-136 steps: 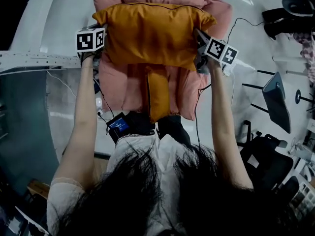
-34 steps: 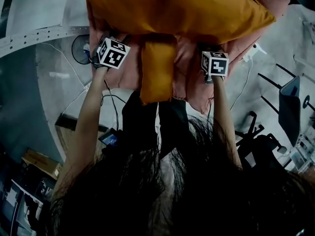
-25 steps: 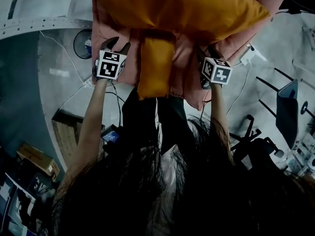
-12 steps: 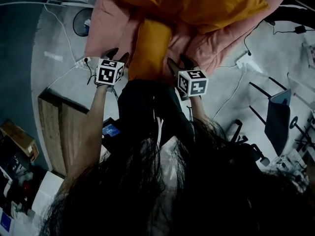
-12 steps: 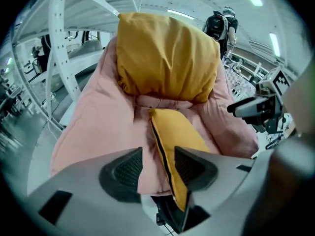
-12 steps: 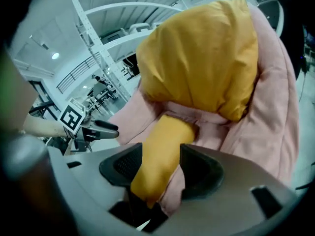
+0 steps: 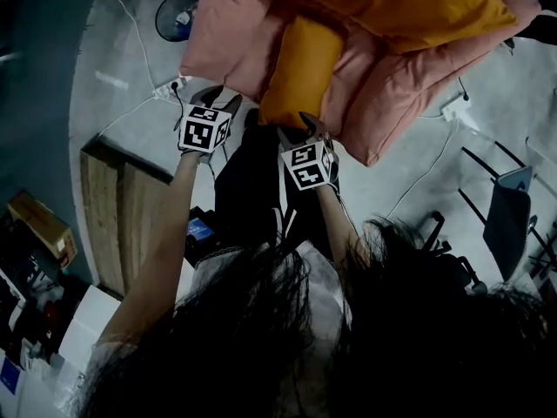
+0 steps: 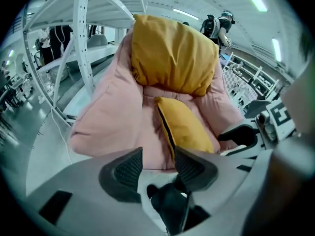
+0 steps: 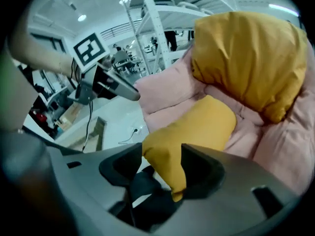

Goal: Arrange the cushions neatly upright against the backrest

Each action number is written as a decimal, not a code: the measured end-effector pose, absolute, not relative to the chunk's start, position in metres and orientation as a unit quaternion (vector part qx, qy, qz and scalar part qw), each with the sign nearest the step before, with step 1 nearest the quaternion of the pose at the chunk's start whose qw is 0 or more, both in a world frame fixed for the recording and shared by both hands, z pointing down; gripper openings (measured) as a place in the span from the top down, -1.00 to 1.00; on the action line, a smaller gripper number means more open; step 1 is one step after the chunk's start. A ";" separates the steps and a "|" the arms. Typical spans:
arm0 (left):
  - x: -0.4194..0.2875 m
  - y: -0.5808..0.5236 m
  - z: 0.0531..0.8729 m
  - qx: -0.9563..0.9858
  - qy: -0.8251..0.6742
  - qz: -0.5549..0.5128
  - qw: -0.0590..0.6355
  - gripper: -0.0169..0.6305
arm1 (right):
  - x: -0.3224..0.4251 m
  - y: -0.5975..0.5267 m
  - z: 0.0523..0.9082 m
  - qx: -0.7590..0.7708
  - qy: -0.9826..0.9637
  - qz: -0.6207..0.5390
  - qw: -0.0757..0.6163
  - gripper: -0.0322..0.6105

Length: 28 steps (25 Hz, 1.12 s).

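A pale grey workshop floor [image 7: 122, 55] carries a pink beanbag chair [image 7: 235, 42]. The large orange cushion [image 7: 409, 7] stands against its backrest; the small orange cushion [image 7: 300, 72] lies on the seat. The right tool [image 9: 161, 154] is released, with that cushion's near corner between its spread jaws. The left tool [image 8: 158, 156] is released and empty, just beside the seat's front edge. Only the head view shows a floor fan [image 7: 178, 16], a power strip [image 7: 168, 88] and wooden boards [image 7: 113, 207]; only the left gripper view shows a white metal frame [image 8: 81, 38].

lg cushion [image 7: 418, 7] upright, sm cushion [image 7: 300, 72] below
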<state>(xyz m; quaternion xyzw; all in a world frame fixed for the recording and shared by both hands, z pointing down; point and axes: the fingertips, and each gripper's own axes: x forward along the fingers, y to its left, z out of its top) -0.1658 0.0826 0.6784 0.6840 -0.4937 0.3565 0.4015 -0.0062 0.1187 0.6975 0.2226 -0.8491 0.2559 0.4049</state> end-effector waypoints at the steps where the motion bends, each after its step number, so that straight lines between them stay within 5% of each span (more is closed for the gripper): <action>1: -0.173 0.086 0.681 0.689 -0.484 0.359 0.402 0.30 | -0.019 0.125 0.703 0.222 -0.850 0.237 0.415 0.16; 13: -0.202 0.106 0.693 0.757 -0.382 0.375 0.375 0.30 | -0.090 0.150 0.764 0.186 -0.794 -0.111 0.568 -0.01; 26: -0.229 0.129 0.694 0.756 -0.383 0.379 0.372 0.30 | -0.089 0.142 0.794 0.122 -0.744 -0.200 0.625 -0.01; 28: -0.229 0.126 0.692 0.757 -0.388 0.372 0.373 0.30 | -0.088 0.139 0.791 0.133 -0.766 -0.167 0.606 0.25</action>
